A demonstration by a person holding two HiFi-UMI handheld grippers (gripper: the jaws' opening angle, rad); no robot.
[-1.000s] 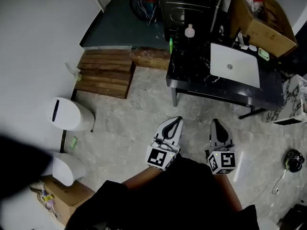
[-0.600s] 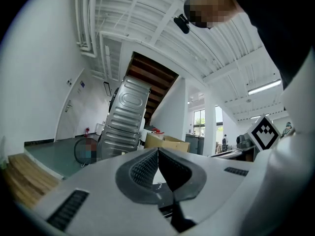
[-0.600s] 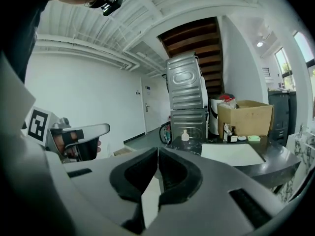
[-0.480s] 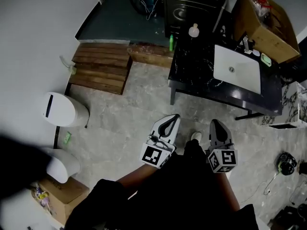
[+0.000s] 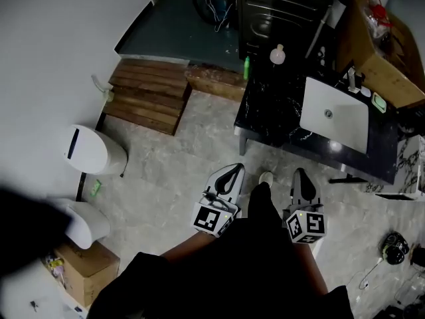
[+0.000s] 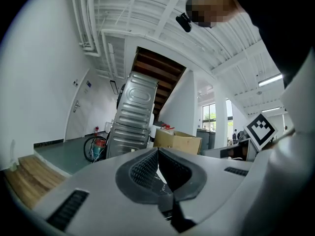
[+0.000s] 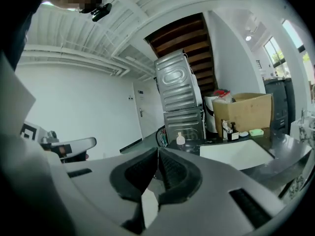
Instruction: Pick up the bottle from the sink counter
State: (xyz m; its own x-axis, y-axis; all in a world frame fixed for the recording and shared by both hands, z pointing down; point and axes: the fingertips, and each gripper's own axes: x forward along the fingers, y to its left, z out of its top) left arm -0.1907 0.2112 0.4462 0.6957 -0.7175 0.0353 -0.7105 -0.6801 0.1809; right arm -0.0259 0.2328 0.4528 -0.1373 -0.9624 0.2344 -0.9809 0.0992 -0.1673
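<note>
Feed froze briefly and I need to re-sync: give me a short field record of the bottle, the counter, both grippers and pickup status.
bottle: pale bottle, upright at the far left corner of the counter
sink counter: black sink counter, with the white basin to the bottle's right
left gripper: left gripper, jaws together, empty, over the floor short of the counter
right gripper: right gripper, jaws together, empty, beside the left one
pickup: not yet begun, bottle untouched

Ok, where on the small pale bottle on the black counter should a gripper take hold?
Likely across its round body, below the narrower cap, coming level from the person's side: the small pale bottle stands upright with bare black counter before it.
</note>
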